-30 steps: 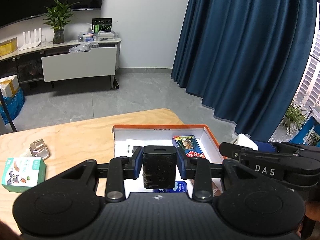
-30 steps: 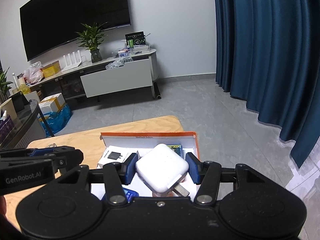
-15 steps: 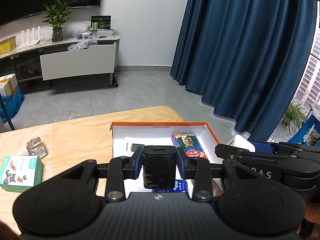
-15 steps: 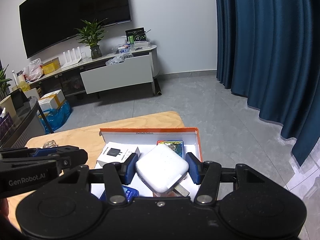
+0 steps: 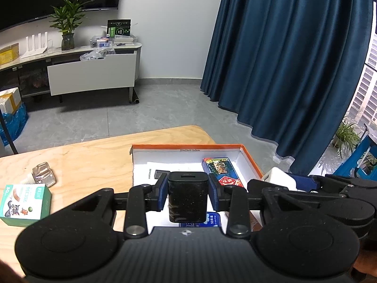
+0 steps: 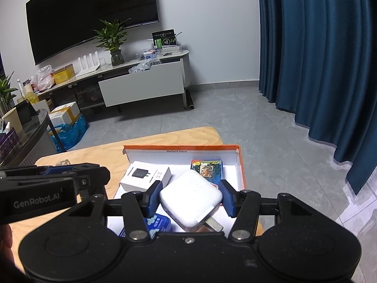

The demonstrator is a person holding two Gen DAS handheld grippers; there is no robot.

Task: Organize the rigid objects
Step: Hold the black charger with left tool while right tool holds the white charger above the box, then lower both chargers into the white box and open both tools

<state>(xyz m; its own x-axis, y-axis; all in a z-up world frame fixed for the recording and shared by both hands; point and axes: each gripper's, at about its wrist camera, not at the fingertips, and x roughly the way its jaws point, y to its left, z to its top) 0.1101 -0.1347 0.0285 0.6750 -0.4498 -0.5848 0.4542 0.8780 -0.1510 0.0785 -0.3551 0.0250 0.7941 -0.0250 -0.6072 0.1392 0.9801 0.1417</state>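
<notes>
My left gripper (image 5: 187,193) is shut on a black charger block (image 5: 187,200), held above the near side of an orange-rimmed white box (image 5: 186,146). My right gripper (image 6: 190,197) is shut on a white power adapter (image 6: 191,198) whose metal prongs point toward the camera, also over the box (image 6: 181,147). Inside the box lie a white charger carton (image 6: 146,176), a colourful card pack (image 6: 207,168) and a blue item (image 6: 157,224) under the grippers. The right gripper with its white adapter (image 5: 280,179) shows at the right edge of the left wrist view.
A green-and-white carton (image 5: 24,204) and a clear plastic piece (image 5: 43,176) lie on the wooden table (image 5: 89,158) left of the box. The table's far edge is rounded. Beyond it are grey floor, a TV cabinet and blue curtains (image 5: 289,59).
Both grippers keep their grips and stay almost in place. The views have shifted only slightly, showing a little more of the box interior.
</notes>
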